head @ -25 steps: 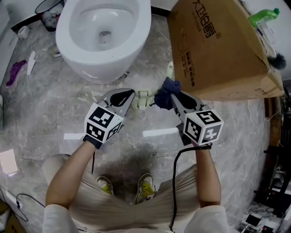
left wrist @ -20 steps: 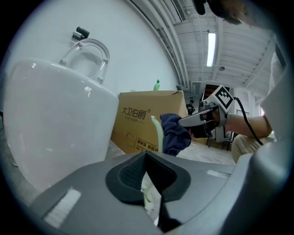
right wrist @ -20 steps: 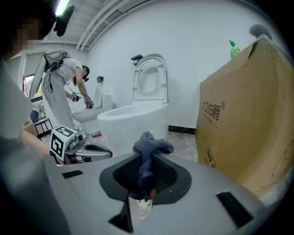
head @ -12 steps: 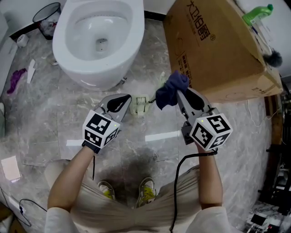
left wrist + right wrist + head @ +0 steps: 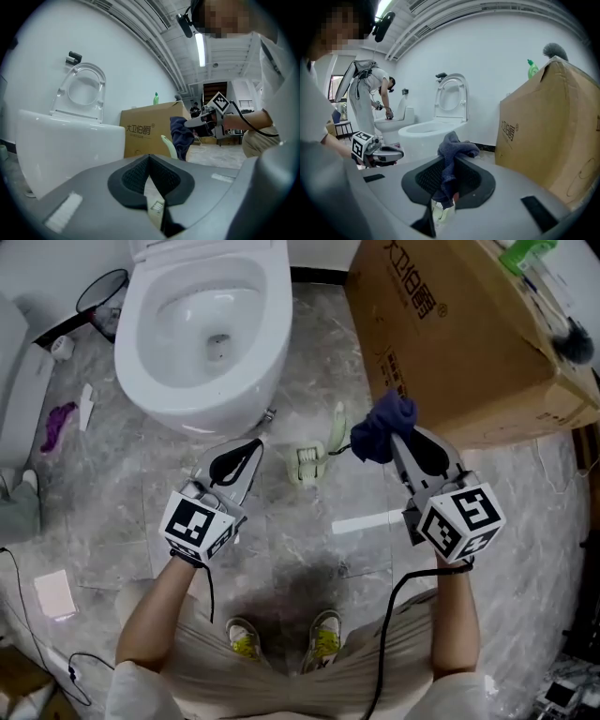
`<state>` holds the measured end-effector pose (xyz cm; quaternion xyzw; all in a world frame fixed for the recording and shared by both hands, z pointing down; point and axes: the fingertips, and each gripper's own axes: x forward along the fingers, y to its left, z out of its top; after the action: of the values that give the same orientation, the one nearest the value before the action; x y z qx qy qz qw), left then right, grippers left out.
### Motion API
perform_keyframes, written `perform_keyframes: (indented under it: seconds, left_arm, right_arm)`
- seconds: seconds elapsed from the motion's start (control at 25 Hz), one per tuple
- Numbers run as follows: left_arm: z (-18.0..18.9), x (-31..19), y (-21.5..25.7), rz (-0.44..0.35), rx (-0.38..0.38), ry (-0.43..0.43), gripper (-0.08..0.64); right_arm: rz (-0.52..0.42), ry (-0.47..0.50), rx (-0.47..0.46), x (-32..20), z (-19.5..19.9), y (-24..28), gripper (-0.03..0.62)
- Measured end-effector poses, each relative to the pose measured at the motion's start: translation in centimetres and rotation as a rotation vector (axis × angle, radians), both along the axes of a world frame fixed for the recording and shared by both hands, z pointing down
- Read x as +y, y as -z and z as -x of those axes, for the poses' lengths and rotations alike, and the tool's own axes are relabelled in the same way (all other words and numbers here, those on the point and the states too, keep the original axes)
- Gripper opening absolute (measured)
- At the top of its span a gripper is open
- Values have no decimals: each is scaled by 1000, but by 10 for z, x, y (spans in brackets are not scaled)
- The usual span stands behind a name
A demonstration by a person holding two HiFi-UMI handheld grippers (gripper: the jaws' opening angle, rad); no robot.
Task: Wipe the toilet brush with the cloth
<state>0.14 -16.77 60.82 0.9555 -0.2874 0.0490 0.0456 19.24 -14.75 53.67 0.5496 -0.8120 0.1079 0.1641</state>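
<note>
Right gripper (image 5: 401, 439) grips the cloth (image 5: 384, 423); left gripper (image 5: 251, 446) jaws closed on nothing; toilet brush (image 5: 309, 463) lies beside toilet (image 5: 150, 362), apparently unwiped.

Brush (image 5: 167, 144) partly hidden behind left gripper (image 5: 149, 159). Toilet (image 5: 202, 390) back, box (image 5: 441, 343) cut by edges. Green bottle (image 5: 520, 254) mostly out of frame.
</note>
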Motion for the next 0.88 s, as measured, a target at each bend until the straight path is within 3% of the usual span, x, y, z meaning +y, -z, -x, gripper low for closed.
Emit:
perform_keyframes:
  seconds: [0.4,0.72,0.88]
  left_arm:
    - [-8,7,-1,-59,-34,-4,-3]
    - [-10,10,28,-80,9,7,-3]
    - [-14,10,31,-93,-16,-6,-3]
  right_arm:
    - [62,-24,97,20,-13,-27,60]
    - [100,-69,220,27,-16,-32,58]
    - [112,-92,193,23,-16,-28,58]
